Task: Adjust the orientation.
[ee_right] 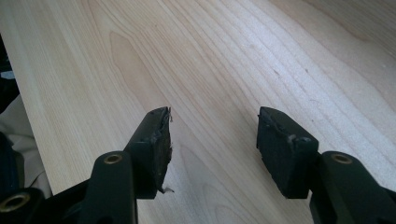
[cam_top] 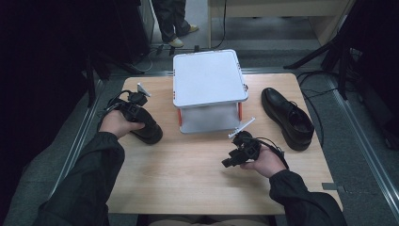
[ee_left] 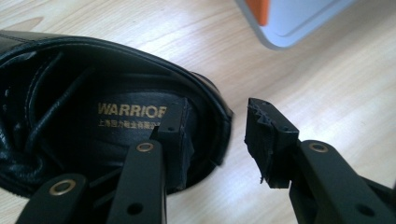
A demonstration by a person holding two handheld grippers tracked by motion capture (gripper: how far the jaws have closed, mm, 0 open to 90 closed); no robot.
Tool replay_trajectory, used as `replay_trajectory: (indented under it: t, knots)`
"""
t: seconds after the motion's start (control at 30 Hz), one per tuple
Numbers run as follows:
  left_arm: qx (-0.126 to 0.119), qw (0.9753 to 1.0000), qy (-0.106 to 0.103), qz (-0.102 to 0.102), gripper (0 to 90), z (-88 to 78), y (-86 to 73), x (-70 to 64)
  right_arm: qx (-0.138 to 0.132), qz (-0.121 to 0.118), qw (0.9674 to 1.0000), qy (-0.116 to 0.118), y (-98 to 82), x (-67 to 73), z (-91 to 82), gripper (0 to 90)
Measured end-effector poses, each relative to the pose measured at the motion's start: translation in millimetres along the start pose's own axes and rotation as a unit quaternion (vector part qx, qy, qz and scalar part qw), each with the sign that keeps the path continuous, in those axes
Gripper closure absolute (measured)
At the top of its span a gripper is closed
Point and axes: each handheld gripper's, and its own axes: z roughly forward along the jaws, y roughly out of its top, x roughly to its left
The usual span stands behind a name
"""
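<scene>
Your left gripper [ee_left: 215, 135] is spread open, one jaw inside the near-left shoe [ee_left: 93, 116], its heel rim between the jaws. Your right gripper [ee_right: 212, 140] hangs open over bare table [ee_right: 224, 60].

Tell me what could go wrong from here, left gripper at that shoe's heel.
1. The left gripper straddles the heel rim of the left black shoe, one jaw inside, one outside; a thin pinch on the collar may slip.
2. Lifted by the heel, the toe would likely droop and could clip the white two-tier rack close by.
3. Loose laces may snag.
</scene>
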Motion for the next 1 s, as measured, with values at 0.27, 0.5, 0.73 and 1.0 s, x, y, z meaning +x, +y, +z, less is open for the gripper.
replay_trajectory:
  t: [0.27, 0.5, 0.73, 1.0]
  knots:
    - [0.016, 0.9998, -0.008, 0.001, 74.5, 5.9, 4.6, -1.9, 0.002, 0.004, 1.0000, -0.002, -3.8, 0.2, -1.0, 45.4]
    - [0.016, 0.9997, -0.020, 0.002, 77.8, -1.1, 4.2, 2.5, 0.005, 0.004, 1.0000, -0.006, -6.5, 0.5, -0.6, 45.5]
    - [0.030, 0.9991, -0.023, 0.017, 78.5, -9.6, -11.2, 6.2, 0.008, 0.007, 0.9999, -0.008, -9.7, 0.2, -1.0, 45.5]
    - [0.036, 0.9982, -0.042, 0.023, 78.7, -16.6, -46.1, 16.4, 0.009, 0.013, 0.9998, -0.010, -12.6, 1.1, -0.6, 45.2]
